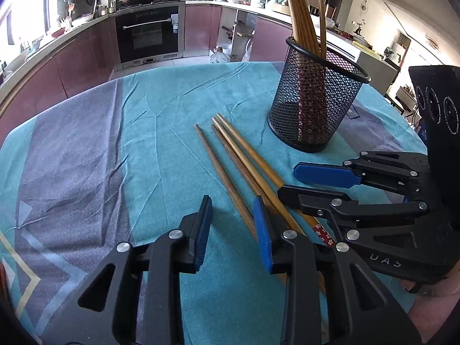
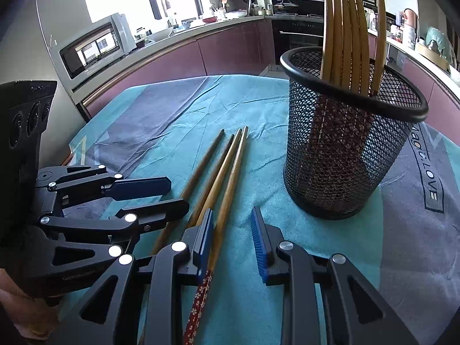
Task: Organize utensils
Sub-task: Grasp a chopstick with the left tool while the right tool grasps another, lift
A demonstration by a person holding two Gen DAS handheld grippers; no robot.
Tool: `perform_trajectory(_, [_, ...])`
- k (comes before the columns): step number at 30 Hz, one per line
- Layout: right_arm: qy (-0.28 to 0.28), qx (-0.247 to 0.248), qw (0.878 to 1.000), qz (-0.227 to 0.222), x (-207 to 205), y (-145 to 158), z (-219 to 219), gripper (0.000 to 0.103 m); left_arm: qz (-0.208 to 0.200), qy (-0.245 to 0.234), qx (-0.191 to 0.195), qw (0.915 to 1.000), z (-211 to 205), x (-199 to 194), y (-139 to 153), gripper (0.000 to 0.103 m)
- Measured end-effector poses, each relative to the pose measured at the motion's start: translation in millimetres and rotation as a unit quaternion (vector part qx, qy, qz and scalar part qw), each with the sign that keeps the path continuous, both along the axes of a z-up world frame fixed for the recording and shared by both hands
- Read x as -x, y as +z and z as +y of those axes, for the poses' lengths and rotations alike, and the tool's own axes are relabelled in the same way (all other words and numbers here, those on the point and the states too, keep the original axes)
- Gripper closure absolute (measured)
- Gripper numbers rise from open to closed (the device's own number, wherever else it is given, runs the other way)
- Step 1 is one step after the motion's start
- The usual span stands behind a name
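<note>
Several wooden chopsticks (image 1: 235, 158) lie side by side on the teal cloth, also in the right wrist view (image 2: 221, 169); one has a red flowered end (image 2: 198, 302). A black mesh cup (image 1: 316, 100) holding several upright chopsticks stands to their right, also in the right wrist view (image 2: 348, 143). My left gripper (image 1: 233, 230) is open and empty, low over the cloth just left of the chopsticks' near ends; it shows in the right wrist view (image 2: 169, 192). My right gripper (image 2: 233, 235) is open and empty above the chopsticks' near ends; it shows in the left wrist view (image 1: 290, 181).
The table carries a teal and grey cloth (image 1: 86, 158) with wrinkles. Kitchen cabinets and an oven (image 1: 149, 34) stand behind the table. A microwave (image 2: 95, 46) sits on the counter at the left in the right wrist view.
</note>
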State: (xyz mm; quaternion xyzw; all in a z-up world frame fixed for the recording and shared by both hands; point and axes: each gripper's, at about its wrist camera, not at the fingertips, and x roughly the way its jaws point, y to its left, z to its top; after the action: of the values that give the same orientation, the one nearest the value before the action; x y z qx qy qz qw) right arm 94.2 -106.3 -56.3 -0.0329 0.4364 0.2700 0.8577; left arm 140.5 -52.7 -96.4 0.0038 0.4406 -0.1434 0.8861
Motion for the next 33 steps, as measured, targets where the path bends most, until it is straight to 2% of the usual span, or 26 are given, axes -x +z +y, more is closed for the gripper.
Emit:
perform_trajectory(9, [-0.004, 0.014, 1.000, -0.006, -7.1, -0.1, 5.5, 0.082, 0.000, 0.003, -0.003, 1.0000, -0.8, -6.8, -2.4, 0.088])
perform_trajectory(15, [-0.006, 0.022, 1.000, -0.010, -11.3, 0.2, 9.3, 0.089, 0.003, 0.005, -0.001, 1.0000, 0.2, -11.9, -2.7, 0.087])
perform_trajectory(21, [-0.011, 0.008, 1.000, -0.002, -11.4, 0.3, 3.9, 0.097, 0.003, 0.014, 0.001, 0.9999, -0.4, -12.6, -2.5, 0.089])
perform_trajectory(33, [-0.015, -0.021, 1.000, 0.009, -6.1, 5.5, -8.1, 0.098, 0.001, 0.032, 0.011, 0.9994, 0.4, -7.3, -0.9, 0.093])
